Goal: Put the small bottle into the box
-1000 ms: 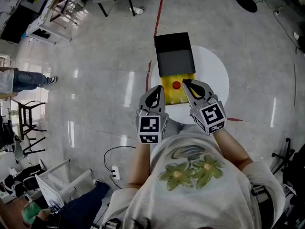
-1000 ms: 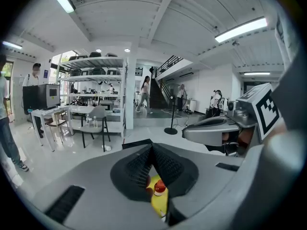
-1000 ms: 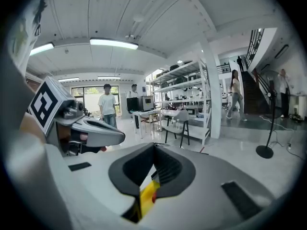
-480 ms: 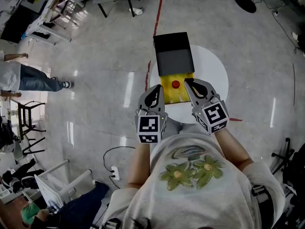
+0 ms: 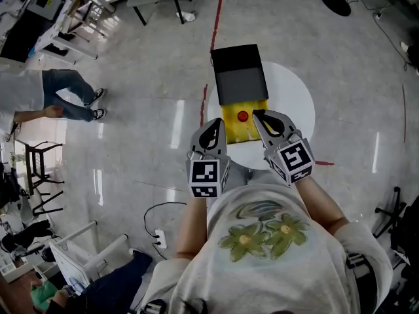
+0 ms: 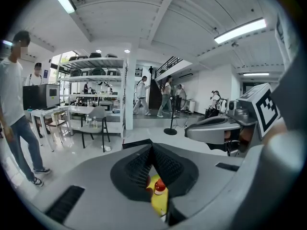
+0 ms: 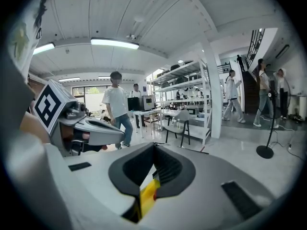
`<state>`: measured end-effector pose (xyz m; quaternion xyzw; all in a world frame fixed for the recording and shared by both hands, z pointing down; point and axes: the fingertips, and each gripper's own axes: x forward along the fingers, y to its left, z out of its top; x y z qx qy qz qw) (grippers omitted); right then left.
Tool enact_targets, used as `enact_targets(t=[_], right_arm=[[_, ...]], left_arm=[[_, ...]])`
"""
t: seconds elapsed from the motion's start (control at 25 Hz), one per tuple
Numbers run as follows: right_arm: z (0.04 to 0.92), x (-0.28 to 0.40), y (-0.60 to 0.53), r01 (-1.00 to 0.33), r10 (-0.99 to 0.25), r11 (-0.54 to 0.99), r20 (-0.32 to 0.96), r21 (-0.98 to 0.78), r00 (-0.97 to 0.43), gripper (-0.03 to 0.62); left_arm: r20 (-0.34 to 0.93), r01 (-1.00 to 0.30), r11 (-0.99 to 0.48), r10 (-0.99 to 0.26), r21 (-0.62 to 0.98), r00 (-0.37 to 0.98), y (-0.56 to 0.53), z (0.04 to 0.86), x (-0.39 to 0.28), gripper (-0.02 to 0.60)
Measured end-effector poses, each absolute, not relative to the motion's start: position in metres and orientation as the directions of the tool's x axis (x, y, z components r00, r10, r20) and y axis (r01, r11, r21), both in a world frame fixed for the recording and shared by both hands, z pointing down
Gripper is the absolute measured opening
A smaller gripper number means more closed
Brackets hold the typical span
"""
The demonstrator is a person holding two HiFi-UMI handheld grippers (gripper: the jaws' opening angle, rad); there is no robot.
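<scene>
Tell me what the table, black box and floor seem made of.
Table: smooth matte white, likely laminate or painted board. Box: matte black flat panels, perhaps card or plastic. Floor: glossy grey mottled stone or tile, with bright reflections.

no legible text, no brand or number, in any view

The small bottle [image 5: 242,116] isn't in the box [image 5: 241,84] yet. From what I can see it's standing upright, red cap on top, on a yellow panel [image 5: 245,131] that touches the box's near edge. Can't tell if the yellow bit belongs to the box. The box is black, open, with a grey inside, sitting on the round white table [image 5: 291,103].
</scene>
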<state>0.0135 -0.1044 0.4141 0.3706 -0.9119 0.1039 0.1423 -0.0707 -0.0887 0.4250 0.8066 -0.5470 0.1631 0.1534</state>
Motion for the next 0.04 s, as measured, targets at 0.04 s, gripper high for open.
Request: enact_targets(t=[0.04], right_arm=[[0.4141,0.0126,-0.1042,-0.704,-0.644,0.705,0.337,-0.085,-0.686,0.003]], left_arm=[[0.432,-0.932,-0.356,-0.832,0.07,0.35,-0.0886,0.4251,-0.0709,0.002]])
